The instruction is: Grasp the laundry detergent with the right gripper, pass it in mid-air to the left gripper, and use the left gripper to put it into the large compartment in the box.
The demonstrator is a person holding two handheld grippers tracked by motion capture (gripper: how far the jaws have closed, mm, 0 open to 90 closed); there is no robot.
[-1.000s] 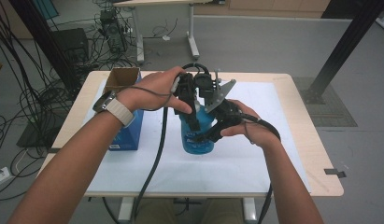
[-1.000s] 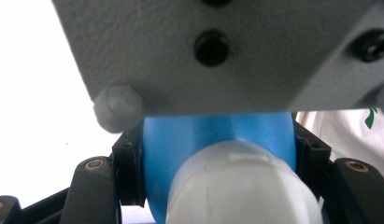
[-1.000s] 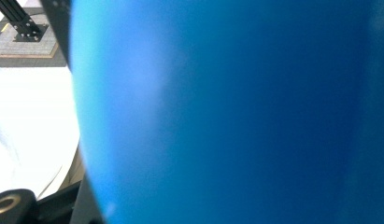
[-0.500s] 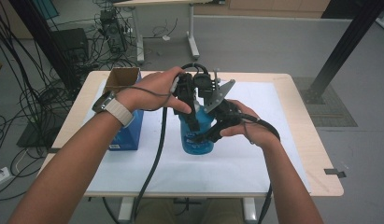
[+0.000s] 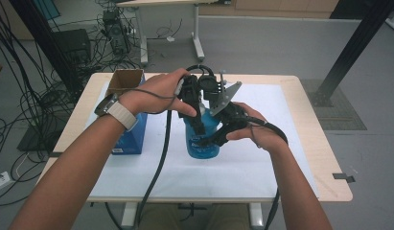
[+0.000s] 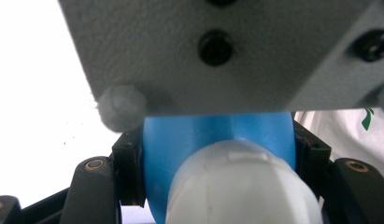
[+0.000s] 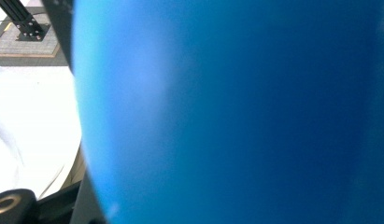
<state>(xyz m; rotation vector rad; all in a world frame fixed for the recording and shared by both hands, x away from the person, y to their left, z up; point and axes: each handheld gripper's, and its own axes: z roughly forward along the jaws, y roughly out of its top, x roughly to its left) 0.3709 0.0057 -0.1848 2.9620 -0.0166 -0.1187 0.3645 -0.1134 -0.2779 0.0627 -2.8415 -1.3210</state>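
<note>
Nothing has shifted since earlier: left tool [image 5: 198,125] pinches blue bottle [image 5: 202,139] at its neck, right tool [image 5: 214,140] clamps its body, upright on bench [image 5: 309,143].

Bottle [image 5: 204,139]: translucent blue plastic, smooth, glossy.
Bottle cap [image 6: 241,186]: white plastic, matt.
Gripper plate [image 5: 226,96]: grey, finely textured.
Table [image 5: 319,148]: pale wood, under matt white sheet [image 5: 281,110].
Box [image 5: 132,132]: blue cardboard.
</note>
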